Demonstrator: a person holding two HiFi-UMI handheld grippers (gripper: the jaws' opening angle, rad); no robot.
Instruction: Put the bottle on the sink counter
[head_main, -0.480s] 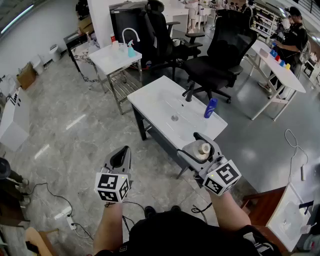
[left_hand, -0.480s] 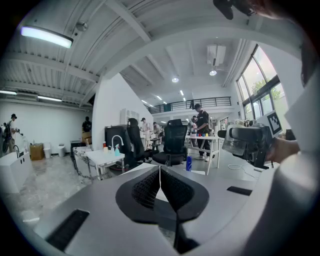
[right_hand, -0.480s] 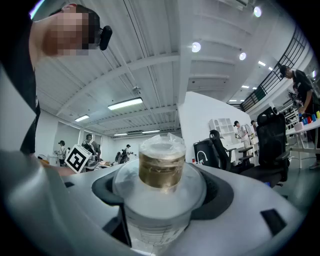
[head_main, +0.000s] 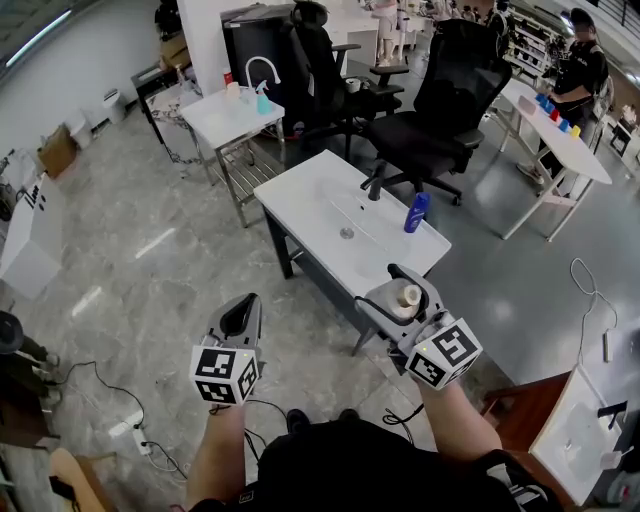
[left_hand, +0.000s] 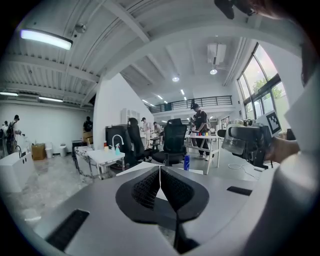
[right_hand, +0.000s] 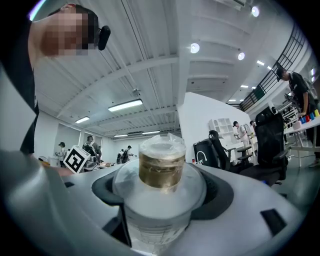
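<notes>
At the far left a small counter (head_main: 222, 118) stands at the rear with a curved white faucet and a teal spray bottle on it. Nearer the person, the left gripper (head_main: 241, 318) hangs over the grey floor (head_main: 130, 250), well apart from the furniture. In the left gripper view its ribbed fingers (left_hand: 146, 188) are clenched together with nothing between them.

To its right is the white sink counter (head_main: 305, 192), with a drain (head_main: 347, 233) in the basin and a dark faucet (head_main: 375, 183) at the back edge. A blue bottle (head_main: 416, 212) stands upright on it, just right of the basin.

The right gripper (head_main: 398, 300) is just beside the sink counter's near corner, off its edge. Its fingers (right_hand: 221, 199) stand wide and grasp a clear bottle (head_main: 409, 296) by the body, with the gold-brown cap pointing up. The clear bottle is held in the air and not on the sink counter.

Behind the sink counter stands a black office chair (head_main: 445, 105). At the far right a person (head_main: 580, 70) stands at a long white table (head_main: 570, 150) with coloured cups.
</notes>
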